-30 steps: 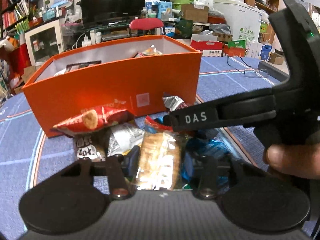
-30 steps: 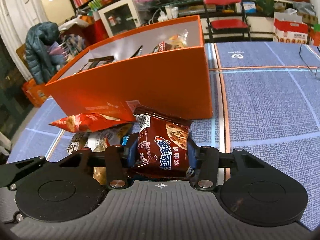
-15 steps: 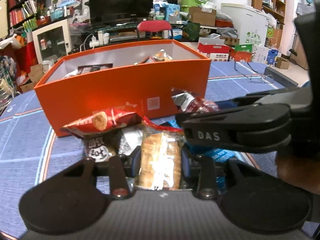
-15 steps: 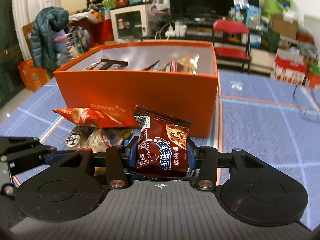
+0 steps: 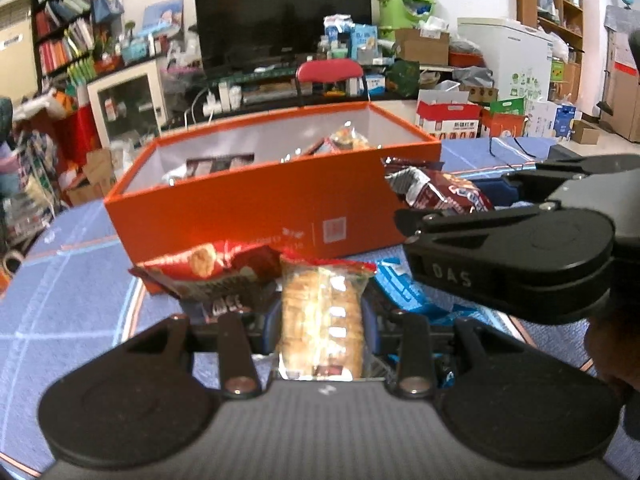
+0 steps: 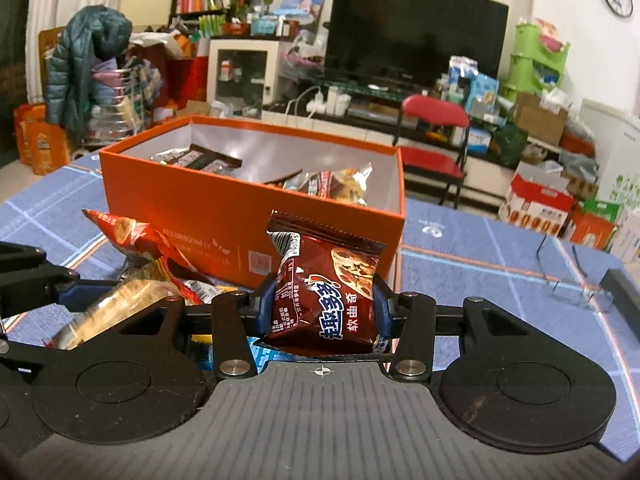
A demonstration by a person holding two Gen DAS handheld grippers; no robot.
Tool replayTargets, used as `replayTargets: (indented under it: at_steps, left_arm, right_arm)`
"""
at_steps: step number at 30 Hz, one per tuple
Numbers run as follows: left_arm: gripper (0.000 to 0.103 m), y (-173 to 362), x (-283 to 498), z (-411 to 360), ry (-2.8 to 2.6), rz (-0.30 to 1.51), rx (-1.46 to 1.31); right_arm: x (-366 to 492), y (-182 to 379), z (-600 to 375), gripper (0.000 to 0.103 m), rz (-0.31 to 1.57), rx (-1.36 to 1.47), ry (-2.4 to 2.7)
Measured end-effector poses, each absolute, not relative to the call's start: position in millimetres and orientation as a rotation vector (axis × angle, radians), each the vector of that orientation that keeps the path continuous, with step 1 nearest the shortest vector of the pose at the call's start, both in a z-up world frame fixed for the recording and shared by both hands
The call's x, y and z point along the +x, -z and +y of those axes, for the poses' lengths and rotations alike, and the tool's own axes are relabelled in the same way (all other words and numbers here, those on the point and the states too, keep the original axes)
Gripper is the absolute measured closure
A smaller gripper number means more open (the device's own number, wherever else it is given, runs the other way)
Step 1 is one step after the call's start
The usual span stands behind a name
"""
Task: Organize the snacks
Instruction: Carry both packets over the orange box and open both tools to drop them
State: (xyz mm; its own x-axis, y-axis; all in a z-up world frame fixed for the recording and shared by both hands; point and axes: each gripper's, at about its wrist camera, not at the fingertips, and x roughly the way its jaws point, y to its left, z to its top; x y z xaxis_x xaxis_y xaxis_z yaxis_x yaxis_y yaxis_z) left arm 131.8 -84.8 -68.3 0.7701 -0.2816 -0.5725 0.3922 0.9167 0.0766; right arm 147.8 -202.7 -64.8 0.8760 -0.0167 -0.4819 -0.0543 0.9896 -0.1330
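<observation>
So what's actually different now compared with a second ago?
The left gripper has just been closing its fingers onto the clear cracker pack and now grips it. The right gripper, clamped on the brown cookie packet throughout, has lifted it and rolled level, up near the orange box rim. The box and the loose snacks in front of it stayed put.

the left tool (image 5: 322, 320) pinches a clear cracker packet (image 5: 320, 324), apparently lifted, before the orange box (image 5: 256, 216).
</observation>
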Motion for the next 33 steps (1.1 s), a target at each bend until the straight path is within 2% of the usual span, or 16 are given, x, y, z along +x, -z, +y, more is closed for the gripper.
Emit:
replayTargets:
  at_steps: [16, 26, 33]
  left_arm:
    - [0.066, 41, 118, -75, 0.361, 0.514, 0.206]
    - [0.066, 35, 145, -60, 0.301, 0.606, 0.174]
    - [0.066, 8, 188, -50, 0.273, 0.615, 0.136]
  right_arm:
    - [130, 42, -211, 0.071, 0.448, -0.131, -0.005]
    - [127, 21, -207, 0.071, 0.433, -0.119, -0.011]
    - [160, -9, -200, 0.071, 0.428, -0.114, -0.027]
